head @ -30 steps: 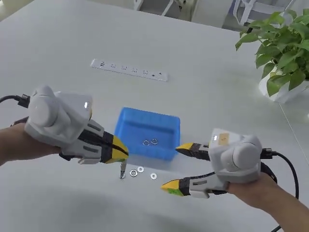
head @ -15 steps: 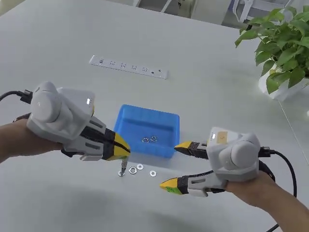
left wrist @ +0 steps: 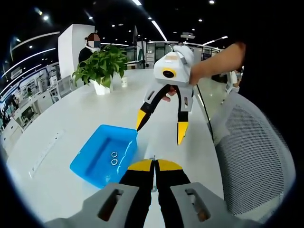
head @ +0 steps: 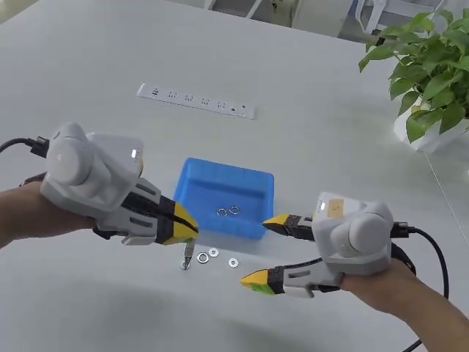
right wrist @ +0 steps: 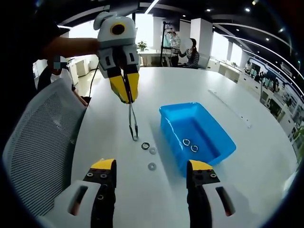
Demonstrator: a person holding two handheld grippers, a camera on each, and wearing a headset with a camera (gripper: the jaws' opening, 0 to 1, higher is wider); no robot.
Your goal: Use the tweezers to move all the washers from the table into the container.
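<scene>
Gripping the tweezers (head: pixel 187 255) in the narrow, closed left hand-held gripper (head: pixel 188 229), tips down at lower centre of the head view. Beside them on the tabletop (head: pixel 308 132): nearest washer (head: pixel 202 258), middle washer (head: pixel 213 253), far washer (head: pixel 233 262). Holding the right hand-held gripper (head: pixel 256 249) wide at lower right, carrying nothing. Just above, two washers (head: pixel 228 212) already inside the blue container (head: pixel 189 192). Best to straddle the nearest washer's edge with the tips, pinch gently, lift straight, carry level over the rim, release low to avoid bounce
</scene>
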